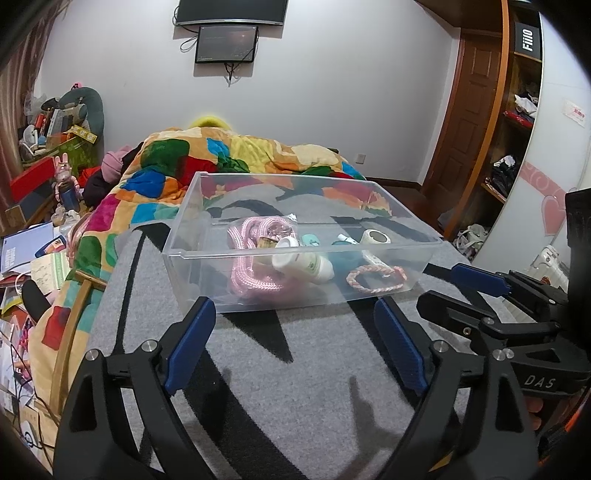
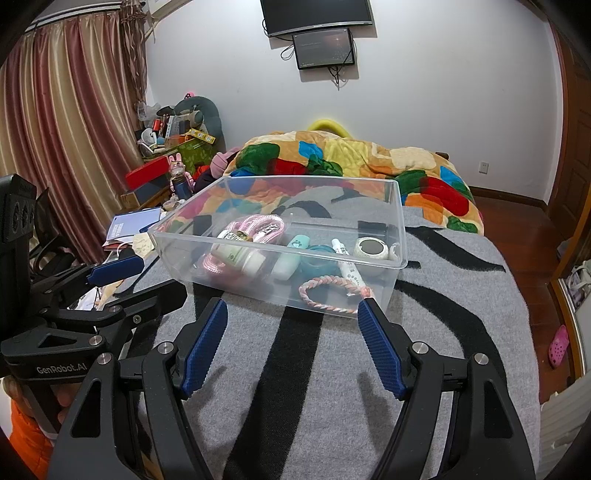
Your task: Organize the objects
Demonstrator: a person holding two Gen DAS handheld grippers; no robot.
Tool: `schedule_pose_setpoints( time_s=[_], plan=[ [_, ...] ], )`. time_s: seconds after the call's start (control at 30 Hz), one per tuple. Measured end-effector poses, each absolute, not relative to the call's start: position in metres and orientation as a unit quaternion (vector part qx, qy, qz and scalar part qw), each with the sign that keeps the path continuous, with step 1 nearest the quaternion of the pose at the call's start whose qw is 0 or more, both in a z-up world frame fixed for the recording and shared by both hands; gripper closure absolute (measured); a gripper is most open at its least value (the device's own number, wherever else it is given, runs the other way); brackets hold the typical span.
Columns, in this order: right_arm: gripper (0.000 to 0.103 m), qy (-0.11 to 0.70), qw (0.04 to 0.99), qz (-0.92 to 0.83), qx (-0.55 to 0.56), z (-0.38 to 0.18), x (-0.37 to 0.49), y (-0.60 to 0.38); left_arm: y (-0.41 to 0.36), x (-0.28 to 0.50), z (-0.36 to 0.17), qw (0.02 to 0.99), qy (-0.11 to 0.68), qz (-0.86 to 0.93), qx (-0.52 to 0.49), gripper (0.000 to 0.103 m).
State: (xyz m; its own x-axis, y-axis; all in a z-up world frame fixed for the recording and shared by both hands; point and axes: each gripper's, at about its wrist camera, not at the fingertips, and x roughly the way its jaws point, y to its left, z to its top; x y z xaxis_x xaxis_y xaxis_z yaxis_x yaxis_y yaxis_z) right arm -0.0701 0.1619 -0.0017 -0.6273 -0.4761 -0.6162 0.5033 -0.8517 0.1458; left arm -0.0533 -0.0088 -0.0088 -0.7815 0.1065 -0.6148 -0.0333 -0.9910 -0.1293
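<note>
Now both grippers, left gripper [image 1: 295, 339] and right gripper [image 2: 293, 343], hover spread and empty; the clear bin [image 2: 391, 264] at twelve o'clock looks filled, so sorting seems nearly done.

A home bedroom: a bed [image 2: 424, 295] with quilt [image 2: 354, 162], curtains [image 2: 74, 122], a wall TV [image 2: 317, 14] and a wardrobe [image 1: 517, 122].

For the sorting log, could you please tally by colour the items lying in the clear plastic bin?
Inside the clear plastic bin:
Pink: 2, the rope bundle and braided bracelet
White: 3, the bottle, tube and tape roll
Mint or teal: 2, the mint container and teal jar
Total: 7
</note>
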Motion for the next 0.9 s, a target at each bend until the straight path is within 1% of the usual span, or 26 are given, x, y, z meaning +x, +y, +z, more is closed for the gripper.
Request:
schedule_pose_setpoints(
  time_s=[0.83, 0.9],
  plan=[
    [0.033, 0.017, 0.272, -0.901, 0.337, -0.0027, -0.0694, 0.163, -0.0098, -0.0535, -0.0104, 0.029, -0.056, 0.941, -0.333, 0.007],
    [0.033, 0.017, 0.272, -0.901, 0.337, -0.0027, -0.0695, 0.163, -0.0101, -0.0533, -0.0103, 0.027, -0.054, 0.941, -0.332, 0.005]
  ],
)
